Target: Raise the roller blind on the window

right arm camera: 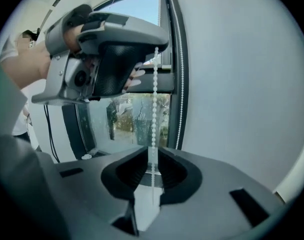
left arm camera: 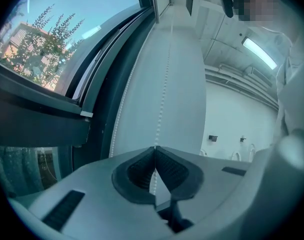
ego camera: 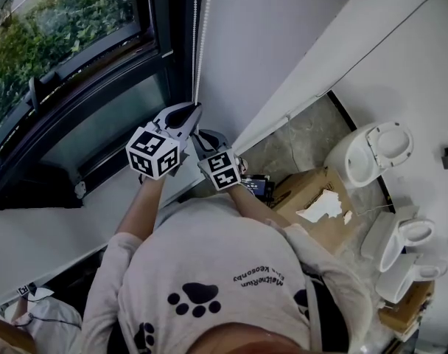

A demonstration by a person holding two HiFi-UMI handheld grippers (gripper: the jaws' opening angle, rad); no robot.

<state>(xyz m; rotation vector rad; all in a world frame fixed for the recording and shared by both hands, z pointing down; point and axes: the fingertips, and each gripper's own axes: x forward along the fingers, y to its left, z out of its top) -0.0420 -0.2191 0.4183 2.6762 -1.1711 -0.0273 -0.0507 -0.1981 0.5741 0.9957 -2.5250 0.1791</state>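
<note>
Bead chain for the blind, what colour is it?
The bead chain is white, clearest in the right gripper view.

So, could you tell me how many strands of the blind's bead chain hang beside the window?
2. One strand is clamped in the left gripper and passes between the right gripper's open jaws; the other strand hangs free along the window frame.

shirt (ego camera: 209,249): pale, loose | print: dark paw marks (ego camera: 194,299), small lettering

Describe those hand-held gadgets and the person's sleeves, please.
The pale grey plastic left gripper and right gripper have black ribbed pads, and each carries a white cube with black square markers. The person wears a light long-sleeved top printed with dark paw prints.
</note>
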